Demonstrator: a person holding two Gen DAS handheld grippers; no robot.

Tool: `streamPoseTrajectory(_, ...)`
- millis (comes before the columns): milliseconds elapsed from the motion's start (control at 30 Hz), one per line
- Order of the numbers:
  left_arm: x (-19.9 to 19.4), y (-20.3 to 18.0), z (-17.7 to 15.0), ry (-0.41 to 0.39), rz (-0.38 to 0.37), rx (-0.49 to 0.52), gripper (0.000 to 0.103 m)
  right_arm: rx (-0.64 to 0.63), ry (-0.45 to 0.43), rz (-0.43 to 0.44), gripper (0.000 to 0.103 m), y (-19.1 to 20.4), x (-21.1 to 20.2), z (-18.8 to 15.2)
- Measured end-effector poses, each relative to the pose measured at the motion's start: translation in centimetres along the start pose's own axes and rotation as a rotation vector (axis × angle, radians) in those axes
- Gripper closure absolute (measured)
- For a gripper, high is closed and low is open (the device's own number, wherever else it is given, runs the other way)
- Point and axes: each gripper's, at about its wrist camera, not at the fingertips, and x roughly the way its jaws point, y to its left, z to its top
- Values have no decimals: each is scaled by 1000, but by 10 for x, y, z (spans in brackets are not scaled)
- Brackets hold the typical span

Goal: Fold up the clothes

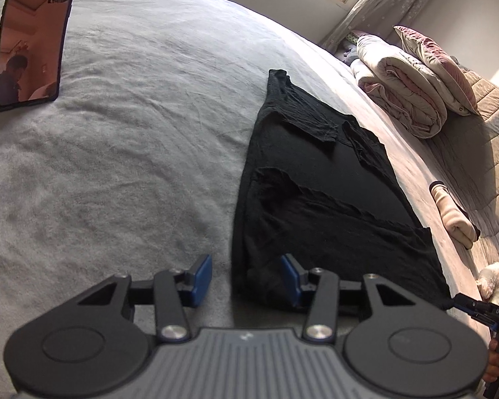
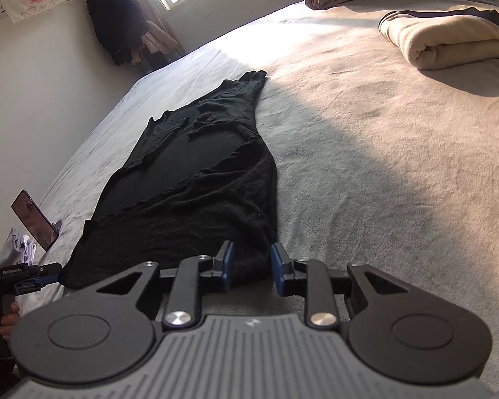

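A long black knit garment (image 1: 316,183) lies flat on the grey bed (image 1: 116,166), its sides folded in over the middle. My left gripper (image 1: 248,279) hovers at the garment's near left corner. Its blue pads stand apart, with the corner loose between them and bare sheet showing beside the left pad. The right wrist view shows the same garment (image 2: 199,183) running away from me. My right gripper (image 2: 252,266) has its pads against the bunched near right corner. That gripper (image 1: 457,302) also appears at the hem, which is drawn to a point there.
A phone (image 1: 30,33) stands propped on the bed's far left. A folded quilt (image 1: 406,89) and pillow (image 1: 439,66) lie at the head. A folded beige garment (image 2: 449,43) rests to the right. Dark clothes (image 2: 116,23) hang by the window. A hand (image 2: 3,319) holds the left gripper.
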Motion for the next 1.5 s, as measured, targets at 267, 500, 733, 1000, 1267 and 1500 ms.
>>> streamPoseTrajectory(267,5,-13,-7,11,37,71,62,-54,24,-5,74,4,11,1)
streamPoseTrajectory(500,8,-17,-9,3,68,113,68,-51,47,41,72,1,16,1)
streamPoseTrajectory(733,12,-18,-10,-4,98,138,84,-58,60,21,73,-1,22,0)
streamPoseTrajectory(1000,12,-14,-9,-18,102,118,98,-18,82,126,89,-9,30,1)
streamPoseTrajectory(1267,5,-5,-6,-14,79,87,99,131,112,228,99,-28,12,11)
streamPoseTrajectory(1500,11,-8,-3,12,96,111,99,163,194,152,100,-48,16,9)
